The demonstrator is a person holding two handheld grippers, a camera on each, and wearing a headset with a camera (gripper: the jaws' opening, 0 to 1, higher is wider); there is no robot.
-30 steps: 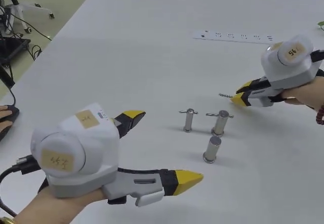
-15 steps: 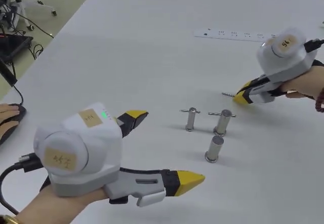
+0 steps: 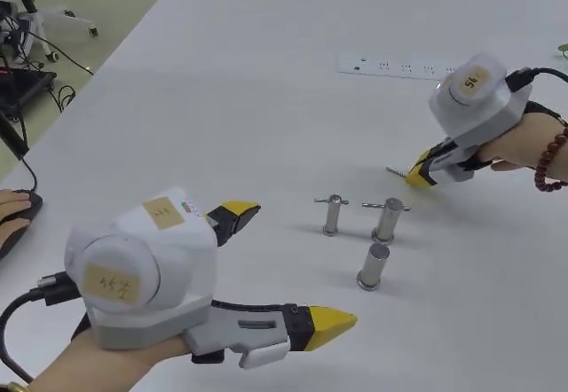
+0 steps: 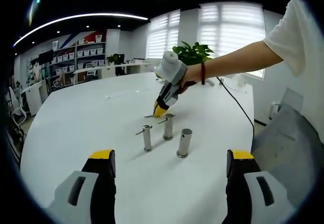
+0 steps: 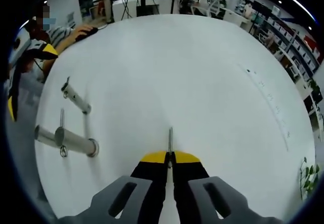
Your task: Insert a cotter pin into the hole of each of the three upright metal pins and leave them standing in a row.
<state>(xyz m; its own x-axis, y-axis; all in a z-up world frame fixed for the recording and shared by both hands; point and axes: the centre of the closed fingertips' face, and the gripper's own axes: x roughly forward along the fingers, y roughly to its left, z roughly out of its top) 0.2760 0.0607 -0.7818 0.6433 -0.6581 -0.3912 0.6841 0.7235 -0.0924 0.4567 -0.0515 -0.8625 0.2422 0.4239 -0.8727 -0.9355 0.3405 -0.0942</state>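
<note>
Three upright metal pins stand mid-table. The left pin [image 3: 331, 215] and the right pin [image 3: 386, 220] each carry a cotter pin crosswise near the top. The front pin [image 3: 373, 265] has a bare top. My right gripper [image 3: 415, 178] is beyond them, tip low over the table, shut on a thin cotter pin [image 3: 396, 173] that sticks out toward the pins. In the right gripper view that cotter pin [image 5: 170, 139] projects straight from the shut jaws. My left gripper [image 3: 288, 266] is open near the front left, holding nothing; its view shows the front pin [image 4: 184, 143].
A white power strip [image 3: 399, 66] lies at the far side of the table. A hand on a dark mouse [image 3: 11, 210] is at the left edge. Chairs and cables stand on the floor beyond the table's left edge.
The right gripper's body has swung a little left and steeper while its tip, still holding the cotter pin, stays by the table beyond the pins. The left gripper has barely moved.
</note>
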